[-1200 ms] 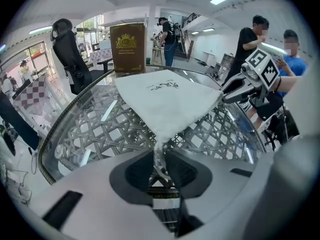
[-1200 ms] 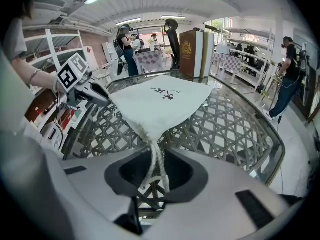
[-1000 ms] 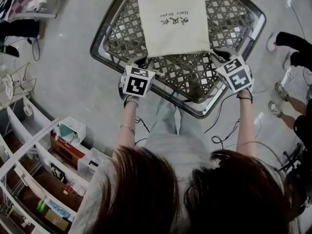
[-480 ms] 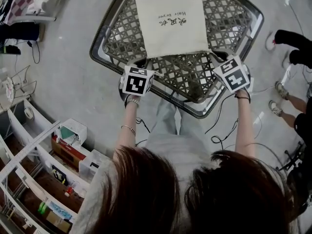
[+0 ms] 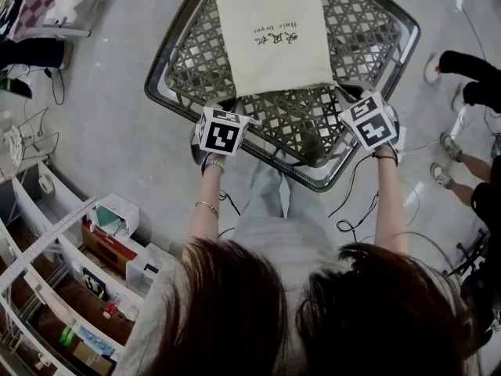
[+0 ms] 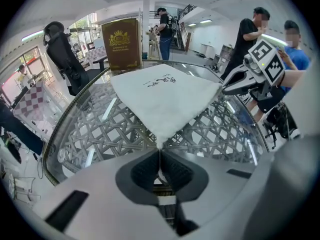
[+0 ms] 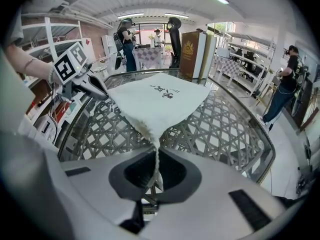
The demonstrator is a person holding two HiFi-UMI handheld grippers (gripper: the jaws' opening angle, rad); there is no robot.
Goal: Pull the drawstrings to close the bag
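Both jaw pairs just closed: left gripper (image 6: 160, 154) and right gripper (image 7: 154, 151) are clamped on drawstrings (image 7: 156, 170) at bag (image 5: 274, 37) corners; outward pull judged ready.

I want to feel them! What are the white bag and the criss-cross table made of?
The square cream-white drawstring bag looks like soft matte cloth, maybe cotton: its edge looks fuzzy. The grey lattice table looks like woven strips, wicker or plastic, under shiny glass that mirrors lights.
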